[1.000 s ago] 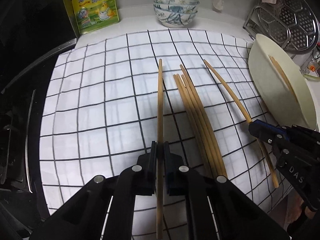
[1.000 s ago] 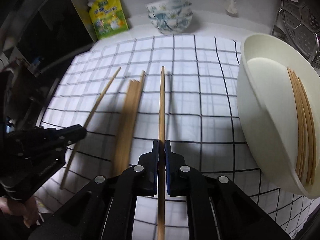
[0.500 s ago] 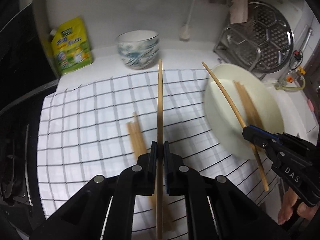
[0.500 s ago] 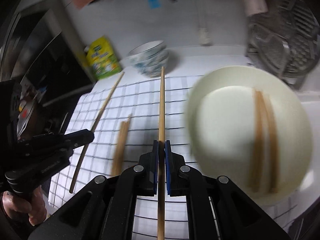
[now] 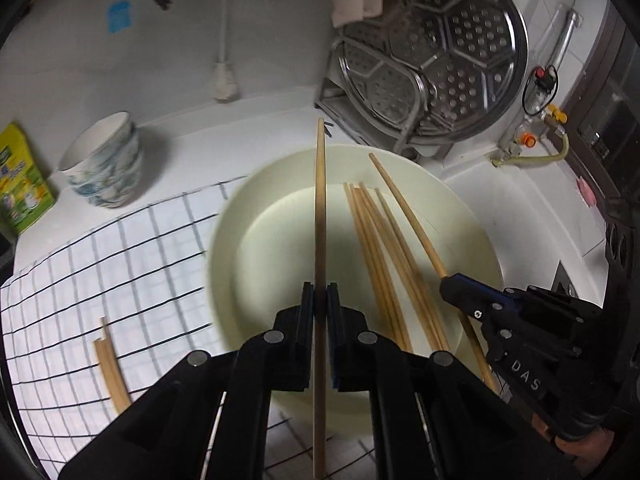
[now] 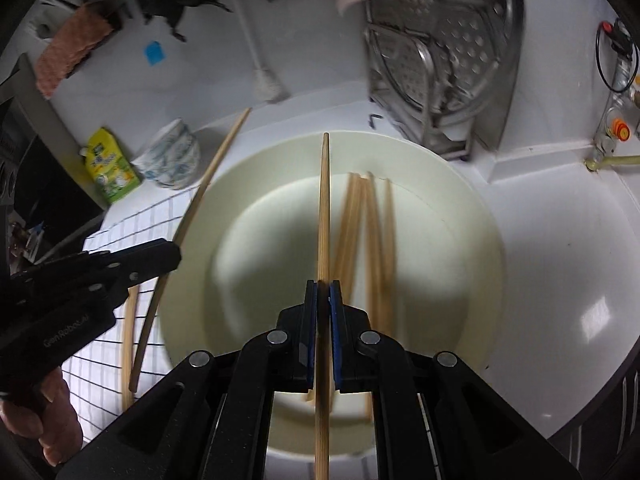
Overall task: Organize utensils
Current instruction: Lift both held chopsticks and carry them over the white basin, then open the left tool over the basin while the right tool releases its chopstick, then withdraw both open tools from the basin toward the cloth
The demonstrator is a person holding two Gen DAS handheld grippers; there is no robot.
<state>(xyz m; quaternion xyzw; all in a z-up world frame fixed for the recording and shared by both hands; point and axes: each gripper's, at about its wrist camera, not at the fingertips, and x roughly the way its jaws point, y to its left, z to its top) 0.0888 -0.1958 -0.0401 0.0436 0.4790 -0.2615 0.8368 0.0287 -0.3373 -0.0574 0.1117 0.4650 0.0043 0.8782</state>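
The left hand-held gripper [image 5: 319,300] sits at the lower centre of the left wrist view, its jaws pressed tight on a single chopstick [image 5: 320,216] that runs straight up the frame to just past the far rim of a cream bowl [image 5: 228,236]. In the same view the right hand-held gripper [image 5: 450,284] enters from the lower right, clamped on a second chopstick [image 5: 404,212] that slants toward the upper left across the bowl.

Inside the bowl, right of centre, lies a bundle of loose chopsticks [image 5: 376,256], close together and roughly parallel. A few more chopsticks [image 5: 110,368] lie on the checked cloth [image 5: 100,264] at the lower left of the frame, well apart from the bowl. The cloth covers a white surface [image 5: 260,120]. A stack of patterned bowls [image 5: 106,164] stands at the left, with a yellow-green pouch [image 5: 22,184] at the left edge. A round perforated metal steamer rack [image 5: 432,52] leans upright at the upper right.

In the right wrist view, the right gripper [image 6: 323,296] holds its chopstick [image 6: 324,208] upright over the middle of the bowl [image 6: 472,240]; the sticks in the bowl [image 6: 372,232] are blurred. The left gripper [image 6: 168,254] shows at the left, its chopstick [image 6: 204,184] slanting across the bowl's left rim. A hand [image 6: 48,416] appears at the lower left corner.
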